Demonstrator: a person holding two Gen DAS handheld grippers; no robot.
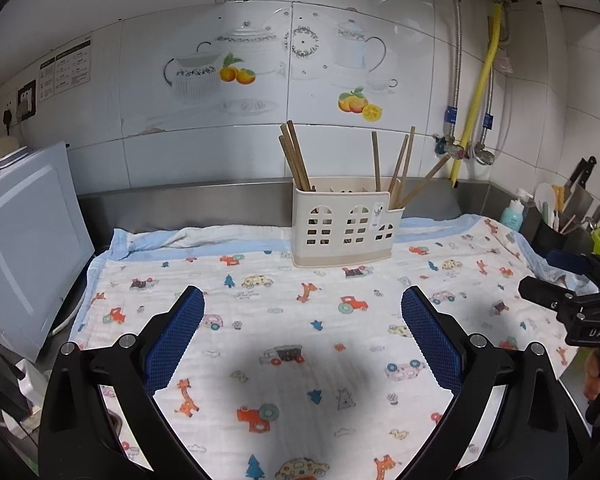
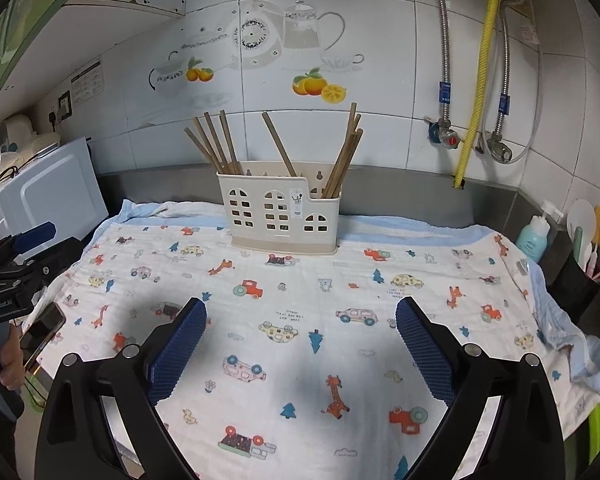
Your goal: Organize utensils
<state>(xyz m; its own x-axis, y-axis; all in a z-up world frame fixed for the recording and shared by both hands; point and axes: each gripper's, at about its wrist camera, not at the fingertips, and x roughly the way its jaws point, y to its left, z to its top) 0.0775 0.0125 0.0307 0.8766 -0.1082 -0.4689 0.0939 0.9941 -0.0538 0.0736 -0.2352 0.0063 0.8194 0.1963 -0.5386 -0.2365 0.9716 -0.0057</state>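
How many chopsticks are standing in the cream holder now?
8 chopsticks in the holder: four bunched at its left end, one in the middle, three leaning at its right end. Overlapping sticks may hide more.

White letters "DAS" stand on the black body of the right claw [image 1: 556,280], seen at three o'clock in the left wrist view. "GenRobot.AI" stands in white on the black body of the left claw [image 2: 24,248], at nine o'clock in the right wrist view. The printed cloth [image 2: 300,320] carries small lines of lettering among its cars and giraffes, too small to read. The wall notice [image 1: 66,68] at ten o'clock and the small label on the utensil holder [image 2: 298,202] bear print that cannot be made out.
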